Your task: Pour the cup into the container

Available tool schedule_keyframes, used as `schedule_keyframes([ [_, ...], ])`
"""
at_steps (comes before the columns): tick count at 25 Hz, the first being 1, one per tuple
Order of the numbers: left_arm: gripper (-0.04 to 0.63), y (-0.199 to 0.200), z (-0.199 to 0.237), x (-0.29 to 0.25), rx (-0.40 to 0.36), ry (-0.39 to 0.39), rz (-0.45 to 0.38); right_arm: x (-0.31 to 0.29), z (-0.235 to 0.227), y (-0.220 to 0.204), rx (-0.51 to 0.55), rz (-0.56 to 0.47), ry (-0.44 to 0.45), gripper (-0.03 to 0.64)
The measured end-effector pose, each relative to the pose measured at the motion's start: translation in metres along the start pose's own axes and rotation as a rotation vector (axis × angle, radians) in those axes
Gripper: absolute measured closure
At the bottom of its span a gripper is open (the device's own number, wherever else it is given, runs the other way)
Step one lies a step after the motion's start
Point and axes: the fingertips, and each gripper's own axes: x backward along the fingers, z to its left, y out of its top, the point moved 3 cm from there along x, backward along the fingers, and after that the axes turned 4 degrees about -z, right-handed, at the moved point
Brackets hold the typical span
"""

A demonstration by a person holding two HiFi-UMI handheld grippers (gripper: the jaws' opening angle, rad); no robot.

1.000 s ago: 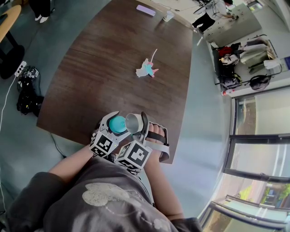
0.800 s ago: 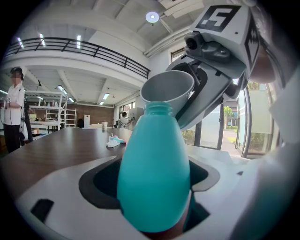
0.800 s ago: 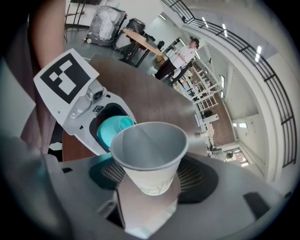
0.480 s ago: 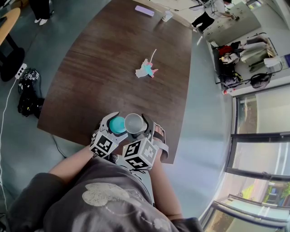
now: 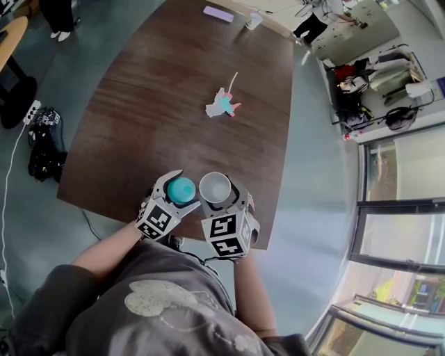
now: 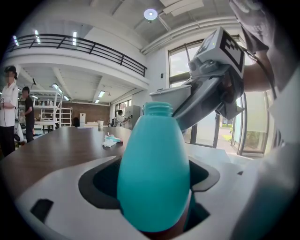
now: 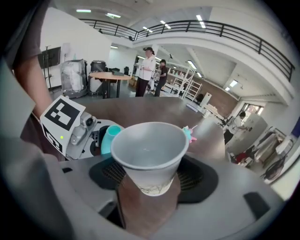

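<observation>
A teal bottle (image 5: 182, 190) with an open neck stands upright in my left gripper (image 5: 177, 186), whose jaws are shut on its body. In the left gripper view the bottle (image 6: 153, 173) fills the middle. Just to its right my right gripper (image 5: 217, 189) is shut on a white paper cup (image 5: 215, 186). The cup (image 7: 149, 154) stands upright with its mouth up, and its rim sits beside the bottle's neck (image 7: 110, 137), a little above it. Both grippers hover over the near edge of the dark wooden table (image 5: 174, 104). Whether anything is in the cup I cannot tell.
A pink and teal paper toy (image 5: 223, 104) lies mid-table. At the far end are a purple flat thing (image 5: 218, 13) and a small cup (image 5: 252, 21). Cables (image 5: 42, 139) lie on the floor at the left. People (image 7: 147, 70) stand beyond the table.
My right gripper has rolled back, so the cup went from tipped toward the bottle's neck to upright, mouth up. The left gripper and the bottle stayed where they were.
</observation>
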Motion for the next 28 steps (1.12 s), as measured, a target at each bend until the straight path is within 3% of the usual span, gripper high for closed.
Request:
schedule_keyframes([
  [7,0.186,0.007,-0.003,0.001,-0.033,-0.026,-0.031,-0.002,-0.013,-0.030,-0.233,-0.098,-0.020,0.310],
  [13,0.184,0.010,0.000,0.004,-0.033,-0.016,-0.035,-0.004,-0.020,-0.051,-0.259,-0.126,-0.089,0.310],
  [20,0.169,0.015,-0.009,0.013,-0.075,-0.037,-0.049,-0.014,-0.026,-0.085,-0.544,-0.223,-0.083,0.310],
  [23,0.155,0.013,-0.009,0.018,-0.058,-0.032,-0.033,-0.019,-0.024,-0.096,-0.568,-0.226,-0.087,0.310],
  [28,0.147,0.009,-0.009,0.032,-0.048,-0.004,-0.016,-0.028,-0.011,-0.097,-0.506,-0.272,-0.059,0.310],
])
